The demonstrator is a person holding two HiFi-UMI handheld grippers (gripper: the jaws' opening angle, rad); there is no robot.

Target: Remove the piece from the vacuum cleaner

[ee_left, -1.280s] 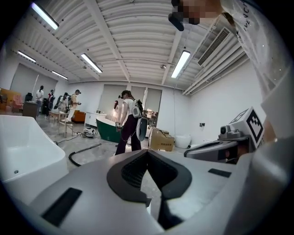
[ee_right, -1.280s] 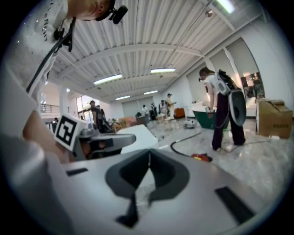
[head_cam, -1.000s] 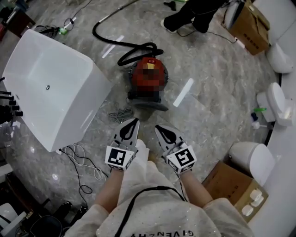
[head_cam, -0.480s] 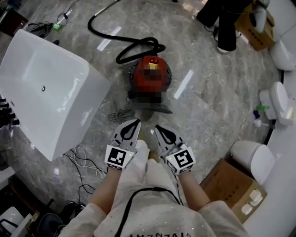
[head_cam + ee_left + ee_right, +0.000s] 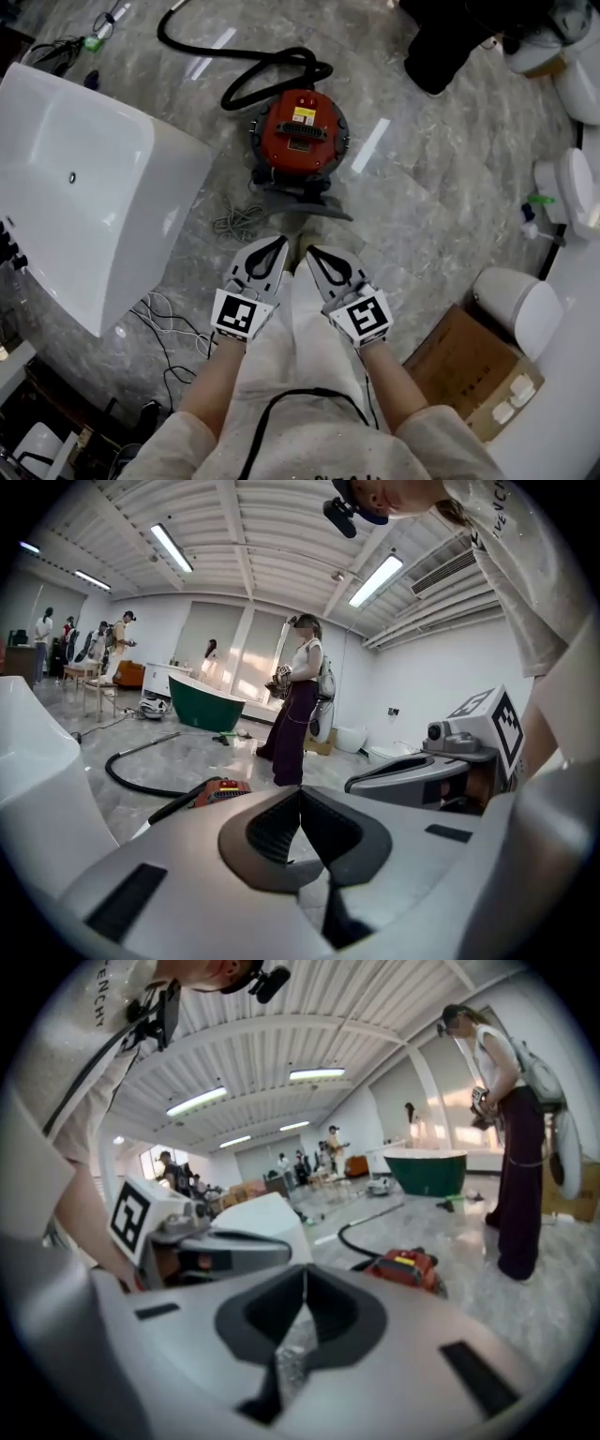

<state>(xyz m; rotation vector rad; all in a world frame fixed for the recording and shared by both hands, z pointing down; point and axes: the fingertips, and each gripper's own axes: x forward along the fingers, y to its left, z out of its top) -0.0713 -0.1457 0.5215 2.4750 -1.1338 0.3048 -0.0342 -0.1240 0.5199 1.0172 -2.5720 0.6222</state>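
The red vacuum cleaner (image 5: 298,141) stands on the marble floor, just beside a white bathtub (image 5: 84,178), with its black hose (image 5: 253,80) curling away behind it. The left tongs (image 5: 274,246) and right tongs (image 5: 315,253) hang side by side short of it, both pressed together and empty.

Red vacuum cleaner (image 5: 298,133) on a grey veined floor (image 5: 422,187)
Its hose (image 5: 317,64) is black and its label (image 5: 302,115) yellow; the bathtub (image 5: 84,178) is white, the cardboard box (image 5: 459,366) brown; the left hand-held gripper (image 5: 275,246) and right hand-held gripper (image 5: 313,253) are pale grey with black-and-white square markers
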